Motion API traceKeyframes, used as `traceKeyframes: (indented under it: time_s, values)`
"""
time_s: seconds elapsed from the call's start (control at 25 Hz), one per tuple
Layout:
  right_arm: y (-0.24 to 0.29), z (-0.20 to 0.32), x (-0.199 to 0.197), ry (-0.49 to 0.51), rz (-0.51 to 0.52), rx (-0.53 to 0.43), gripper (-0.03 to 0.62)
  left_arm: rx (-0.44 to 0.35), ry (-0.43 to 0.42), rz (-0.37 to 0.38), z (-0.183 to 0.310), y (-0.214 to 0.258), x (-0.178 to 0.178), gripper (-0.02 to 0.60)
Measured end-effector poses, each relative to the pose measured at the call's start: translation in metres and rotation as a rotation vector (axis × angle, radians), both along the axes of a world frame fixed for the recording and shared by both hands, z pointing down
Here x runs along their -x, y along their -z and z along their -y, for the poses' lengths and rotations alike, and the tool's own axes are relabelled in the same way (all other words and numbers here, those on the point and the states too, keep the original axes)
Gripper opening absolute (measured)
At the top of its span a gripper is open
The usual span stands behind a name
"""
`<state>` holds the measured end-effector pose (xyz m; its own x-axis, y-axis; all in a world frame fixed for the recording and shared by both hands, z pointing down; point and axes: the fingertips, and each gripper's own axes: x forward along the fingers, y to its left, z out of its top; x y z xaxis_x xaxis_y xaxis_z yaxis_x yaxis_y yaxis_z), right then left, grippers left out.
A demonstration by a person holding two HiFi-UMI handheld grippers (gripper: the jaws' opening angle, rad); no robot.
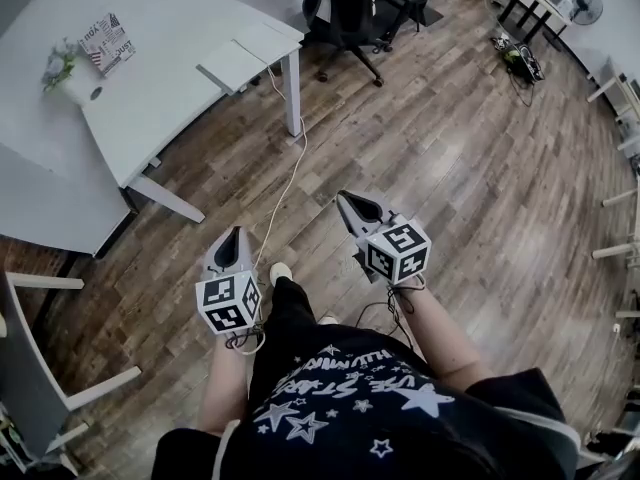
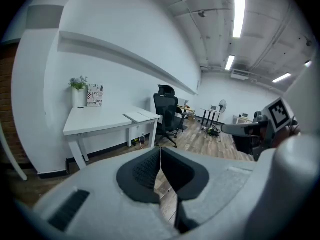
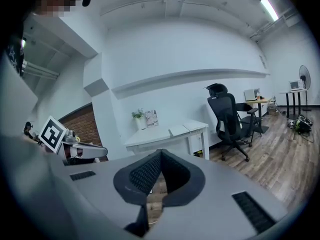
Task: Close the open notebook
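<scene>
The open notebook (image 1: 245, 56) lies flat and white at the near right corner of the white desk (image 1: 160, 98); it also shows in the left gripper view (image 2: 141, 115) and the right gripper view (image 3: 187, 128). My left gripper (image 1: 237, 233) and right gripper (image 1: 342, 198) hang over the wooden floor, well short of the desk, both pointing toward it. In the left gripper view the left gripper (image 2: 160, 151) has its pads together with nothing between them. The right gripper (image 3: 160, 155) is likewise shut and empty.
A potted plant (image 1: 58, 66) and a printed card (image 1: 107, 43) stand at the desk's far end. A black office chair (image 1: 350, 13) sits to the right of the desk. A white cable (image 1: 285, 183) runs across the floor from the desk leg. A fan (image 1: 585, 6) stands far right.
</scene>
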<state>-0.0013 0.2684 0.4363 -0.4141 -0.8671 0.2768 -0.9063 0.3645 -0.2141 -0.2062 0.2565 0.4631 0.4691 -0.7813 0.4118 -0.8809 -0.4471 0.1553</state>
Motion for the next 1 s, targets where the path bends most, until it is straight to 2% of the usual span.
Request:
traceKeyframes:
  time_s: [0.32,0.48,0.52,0.6,0.8,0.92,1.0]
  values:
    - [0.014,0.086,0.024,-0.02,0.027,-0.032,0.003,-0.008,0.032,-0.052,0.082,0.008,0.037,0.025]
    - [0.021,0.133,0.035,-0.039,0.018,-0.033,0.003,0.014,0.035,-0.086,0.128,0.006,0.057,0.031]
    - [0.021,0.145,0.038,-0.046,0.016,-0.032,0.003,0.023,0.032,-0.095,0.139,0.004,0.062,0.045]
    - [0.022,0.167,0.043,-0.062,0.008,-0.026,0.003,0.049,0.014,-0.117,0.161,-0.002,0.068,0.16]
    - [0.018,0.205,0.055,-0.081,-0.031,-0.009,0.003,0.111,-0.047,-0.164,0.197,-0.018,0.074,0.221]
    - [0.011,0.219,0.057,-0.086,-0.043,0.01,0.005,0.134,-0.021,-0.19,0.211,-0.027,0.081,0.279]
    - [0.008,0.228,0.055,-0.089,-0.044,0.014,0.003,0.147,0.004,-0.206,0.217,-0.031,0.086,0.29]
